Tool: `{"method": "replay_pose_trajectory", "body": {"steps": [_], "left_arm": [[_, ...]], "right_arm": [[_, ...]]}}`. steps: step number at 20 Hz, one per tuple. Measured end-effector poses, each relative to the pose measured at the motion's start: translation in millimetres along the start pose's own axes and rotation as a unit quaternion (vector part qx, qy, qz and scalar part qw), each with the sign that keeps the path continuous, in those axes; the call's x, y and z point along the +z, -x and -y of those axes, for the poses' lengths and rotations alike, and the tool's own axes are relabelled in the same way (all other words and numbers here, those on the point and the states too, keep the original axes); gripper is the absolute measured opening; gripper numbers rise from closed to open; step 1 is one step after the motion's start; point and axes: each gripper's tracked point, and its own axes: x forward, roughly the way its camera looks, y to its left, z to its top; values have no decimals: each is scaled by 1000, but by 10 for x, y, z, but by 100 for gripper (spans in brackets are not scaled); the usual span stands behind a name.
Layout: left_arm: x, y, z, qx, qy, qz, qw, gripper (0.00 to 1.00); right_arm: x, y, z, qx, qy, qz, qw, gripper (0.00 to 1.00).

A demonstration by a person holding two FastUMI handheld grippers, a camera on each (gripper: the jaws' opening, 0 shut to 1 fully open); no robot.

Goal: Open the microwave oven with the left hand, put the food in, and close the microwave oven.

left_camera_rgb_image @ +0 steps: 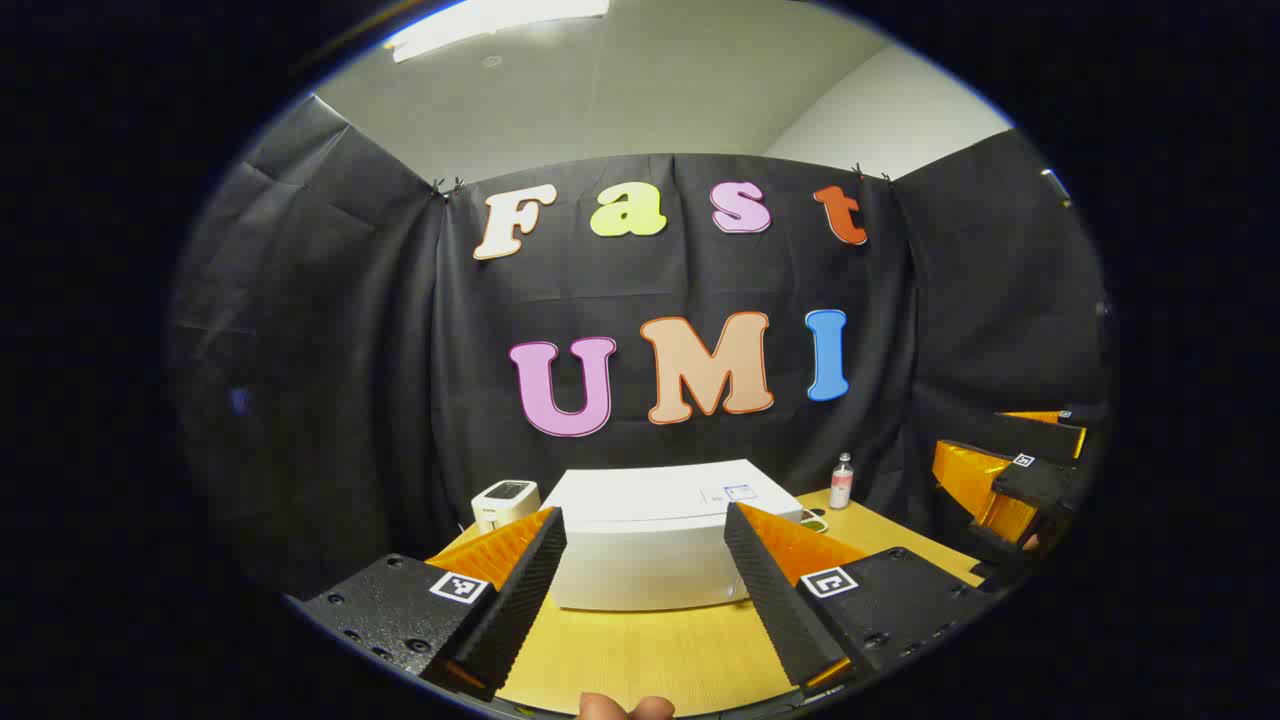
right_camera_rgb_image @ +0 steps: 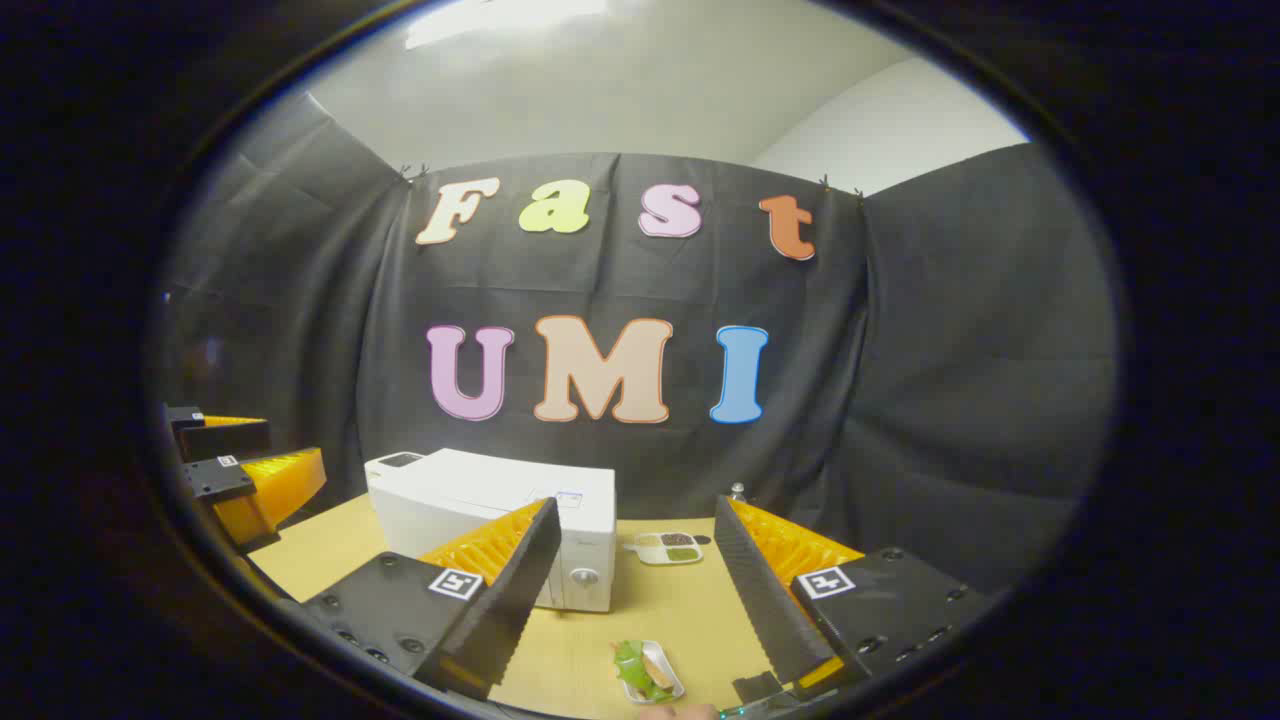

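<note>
Microwave oven (left_camera_rgb_image: 650, 540): a white box, door shut, standing on the wooden tabletop (left_camera_rgb_image: 640, 655) toward the back, close to the black cloth wall. From the right gripper view I see its front face with a round dial low at the right end (right_camera_rgb_image: 583, 577) and a small label on the top.

Food (right_camera_rgb_image: 648, 668): green leaves and something pale on a small white tray, lying on the tabletop near the front edge, apart from the oven and between my right hand-held gripper's fingers as seen from there.

Compartment dish (right_camera_rgb_image: 668, 547): a pale divided tray to the right of the oven, with dark bits in one section and green in another; I cannot tell more.

Small white appliance (left_camera_rgb_image: 505, 502) just left of the oven, touching or nearly so. A little bottle (left_camera_rgb_image: 842, 481) stands upright at the back right.

Left hand-held gripper (left_camera_rgb_image: 645, 590): fingers spread wide, gripping nothing, aimed at the oven. Right hand-held gripper (right_camera_rgb_image: 635, 600): also spread wide, gripping nothing, above the tabletop.
</note>
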Motion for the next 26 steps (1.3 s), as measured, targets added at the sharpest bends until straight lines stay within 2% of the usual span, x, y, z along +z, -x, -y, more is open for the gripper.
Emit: {"method": "replay_pose_trajectory", "body": {"steps": [11,26], "left_arm": [[30,6,6,15,-8,3,1000,98],[-81,-12,-23,28,-6,-11,1000,98]], "right_arm": [[-58,-97,42,4,18,-5,1000,97],[-47,-138,11,15,10,-13,1000,98]]}}
